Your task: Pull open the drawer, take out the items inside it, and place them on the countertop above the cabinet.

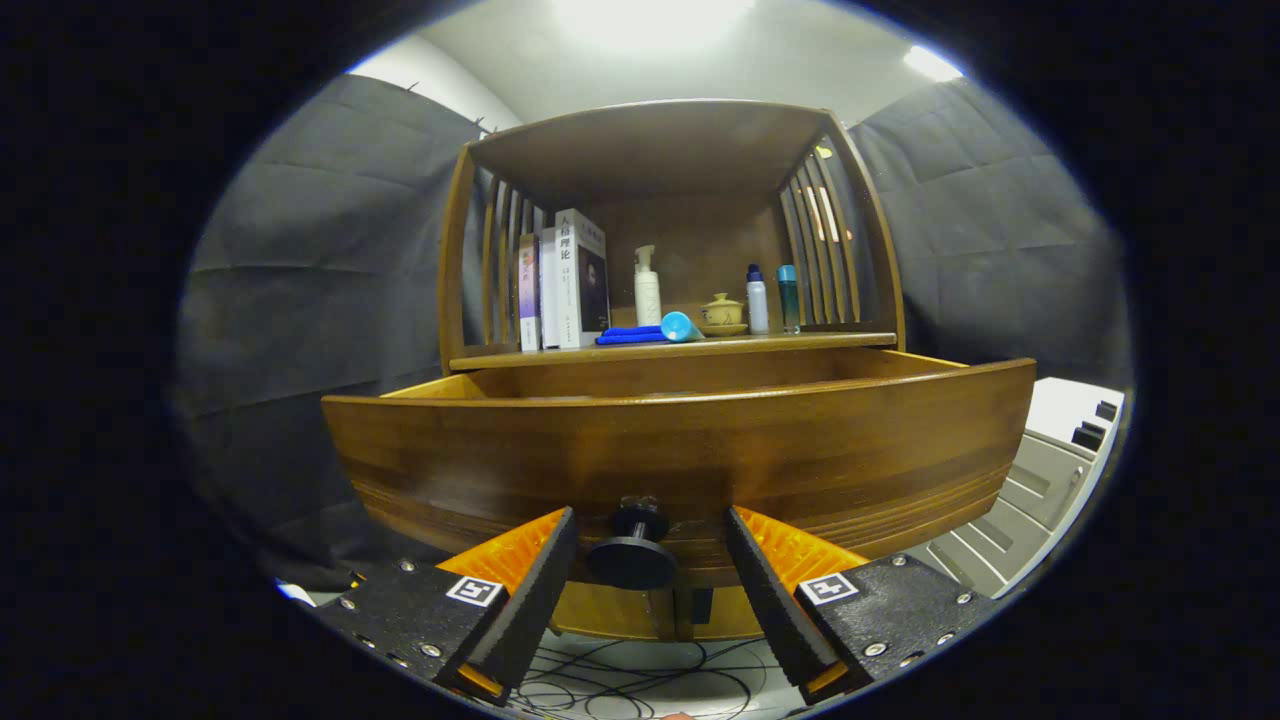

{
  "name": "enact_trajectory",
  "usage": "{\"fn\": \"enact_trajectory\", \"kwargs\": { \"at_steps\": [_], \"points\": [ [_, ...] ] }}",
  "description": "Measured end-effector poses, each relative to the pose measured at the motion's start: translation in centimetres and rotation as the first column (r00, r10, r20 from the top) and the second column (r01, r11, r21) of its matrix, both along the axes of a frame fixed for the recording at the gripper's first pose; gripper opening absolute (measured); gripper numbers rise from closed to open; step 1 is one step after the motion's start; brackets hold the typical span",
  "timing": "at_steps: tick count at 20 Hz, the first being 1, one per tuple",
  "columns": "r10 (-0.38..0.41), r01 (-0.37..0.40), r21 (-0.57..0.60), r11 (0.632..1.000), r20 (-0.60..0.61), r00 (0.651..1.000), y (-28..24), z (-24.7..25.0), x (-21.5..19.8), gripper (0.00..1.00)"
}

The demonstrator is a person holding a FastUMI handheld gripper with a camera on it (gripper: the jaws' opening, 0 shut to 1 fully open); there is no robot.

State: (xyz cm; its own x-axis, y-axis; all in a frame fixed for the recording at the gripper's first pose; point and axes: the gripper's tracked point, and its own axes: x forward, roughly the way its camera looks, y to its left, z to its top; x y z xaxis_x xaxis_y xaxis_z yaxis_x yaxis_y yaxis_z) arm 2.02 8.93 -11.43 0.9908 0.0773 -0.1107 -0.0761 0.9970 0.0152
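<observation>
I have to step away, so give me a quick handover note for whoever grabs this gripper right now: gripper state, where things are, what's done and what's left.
Gripper: fingers open, one on each side of the drawer knob, not pressing on it.
Drawer: pulled out toward the gripper, front panel just ahead of the fingers. Its inside is hidden behind the front panel, so I cannot tell what is in it.
Countertop: already carries books, a blue cloth, a blue cup on its side, a pump bottle, a lidded bowl and two small bottles.
Done: drawer open.
Left: lift the gripper over the drawer front, check for items, move any to the countertop.
</observation>
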Motion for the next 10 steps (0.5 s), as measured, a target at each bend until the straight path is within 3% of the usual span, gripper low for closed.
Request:
{"fn": "enact_trajectory", "kwargs": {
  "at_steps": [4, 10],
  "points": [
    [-0.047, 0.047, -0.023, 0.999, -0.007, 0.999, -0.7, -0.1, 1.5, 0.92],
    [-0.055, 0.055, -0.032, 0.998, 0.012, 0.998, -0.4, 0.1, 2.0, 0.93]
  ]
}}
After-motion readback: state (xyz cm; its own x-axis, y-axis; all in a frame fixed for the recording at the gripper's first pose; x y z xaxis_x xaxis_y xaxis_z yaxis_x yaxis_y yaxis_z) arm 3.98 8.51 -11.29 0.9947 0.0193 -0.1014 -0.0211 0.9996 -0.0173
